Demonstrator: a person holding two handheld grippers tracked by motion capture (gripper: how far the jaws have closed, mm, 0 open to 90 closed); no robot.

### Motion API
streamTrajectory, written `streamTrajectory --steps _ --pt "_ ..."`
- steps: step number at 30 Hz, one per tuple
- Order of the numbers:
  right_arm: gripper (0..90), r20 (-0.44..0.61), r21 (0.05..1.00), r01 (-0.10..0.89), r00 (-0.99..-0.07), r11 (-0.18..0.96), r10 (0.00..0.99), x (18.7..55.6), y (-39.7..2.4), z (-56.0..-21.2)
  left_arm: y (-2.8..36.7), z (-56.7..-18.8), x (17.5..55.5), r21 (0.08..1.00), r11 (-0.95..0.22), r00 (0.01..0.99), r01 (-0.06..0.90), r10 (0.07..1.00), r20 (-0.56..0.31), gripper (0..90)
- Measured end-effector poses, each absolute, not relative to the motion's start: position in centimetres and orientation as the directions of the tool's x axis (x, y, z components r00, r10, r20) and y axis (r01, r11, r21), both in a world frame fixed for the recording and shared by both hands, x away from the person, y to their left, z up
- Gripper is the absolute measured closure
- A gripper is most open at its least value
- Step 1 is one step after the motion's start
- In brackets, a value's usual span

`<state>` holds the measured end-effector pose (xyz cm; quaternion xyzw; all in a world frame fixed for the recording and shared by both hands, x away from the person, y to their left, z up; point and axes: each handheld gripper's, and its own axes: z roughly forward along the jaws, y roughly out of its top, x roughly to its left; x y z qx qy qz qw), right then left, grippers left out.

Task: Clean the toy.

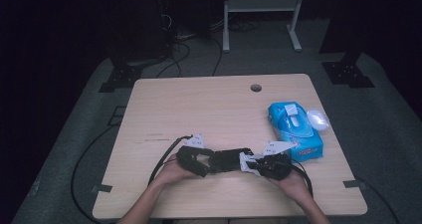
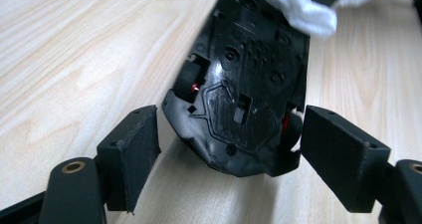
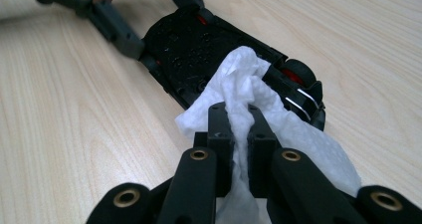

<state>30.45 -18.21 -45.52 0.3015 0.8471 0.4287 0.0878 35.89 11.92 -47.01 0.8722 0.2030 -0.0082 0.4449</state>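
**Toy car getting wiped, underside up**

At the left, the left gripper [image 1: 199,160] is reaching in from the near edge of the table [image 1: 209,104], its jaws spread to either side of one end of a black toy car [image 1: 226,160]. In the left gripper view the pads are standing just beside the car's flanks; whether they are pressing on it cannot be told. The car [image 2: 244,94] is lying on its roof near the middle of the near edge, its black underside and red-hubbed wheels facing up.

To the right, the right gripper [image 1: 261,163] is pinching a white wipe [image 3: 249,94] between jaws pressed close together, and the wipe is resting on the car's [image 3: 199,45] underside at the end nearest that gripper.

Farther right, a blue pack of wipes [image 1: 294,129] is lying by the right edge of the table, with its white lid flap [image 1: 317,118] hanging open beside it.
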Motion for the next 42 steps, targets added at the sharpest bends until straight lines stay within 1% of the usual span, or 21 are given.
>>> streamTrajectory --steps 3,7,10,12,14,22,25,27,33,42 --pt "84.4 0.094 0.780 0.423 -0.808 0.461 0.582 30.3 -18.2 -45.5 12.1 -46.9 36.1 0.775 -0.496 0.906 0.391 0.356 -0.229 25.5" --pt "84.4 0.092 0.780 0.422 -0.807 0.461 0.583 30.3 -18.1 -45.5 11.8 -47.3 36.3 0.747 -0.506 0.890 0.430 0.376 -0.258 25.6" --pt "84.4 0.086 0.784 0.417 -0.806 0.459 0.585 30.2 -18.1 -45.6 11.7 -47.3 36.5 0.746 -0.500 0.886 0.441 0.374 -0.273 25.7" --pt "84.4 0.086 0.789 0.414 -0.805 0.453 0.586 30.1 -18.1 -45.7 11.6 -47.4 36.5 0.746 -0.494 0.884 0.447 0.369 -0.286 27.4" --pt "84.5 0.086 0.790 0.414 -0.805 0.452 0.587 30.1 -18.2 -45.7 11.5 -47.4 36.5 0.745 -0.492 0.884 0.450 0.361 -0.296 30.9" --pt "84.5 0.079 0.792 0.409 -0.805 0.454 0.588 30.0 -18.1 -45.7 11.6 -47.5 36.7 0.732 -0.489 0.874 0.474 0.363 -0.324 31.4" --pt "84.6 0.076 0.793 0.406 -0.806 0.454 0.587 30.0 -18.2 -45.7 11.6 -47.6 36.9 0.722 -0.482 0.862 0.496 0.372 -0.344 29.0" --pt "84.6 0.074 0.793 0.404 -0.806 0.455 0.587 30.0 -18.2 -45.7 11.7 -47.7 36.9 0.720 -0.479 0.860 0.503 0.365 -0.357 30.4" --pt "84.6 0.075 0.796 0.404 -0.806 0.452 0.587 30.0 -18.2 -45.8 11.5 -47.8 37.0 0.718 -0.468 0.852 0.516 0.368 -0.373 31.4" --pt "84.6 0.081 0.797 0.405 -0.806 0.447 0.586 29.9 -18.2 -45.8 10.8 -47.9 37.1 0.716 -0.479 0.856 0.508 0.374 -0.356 31.1"
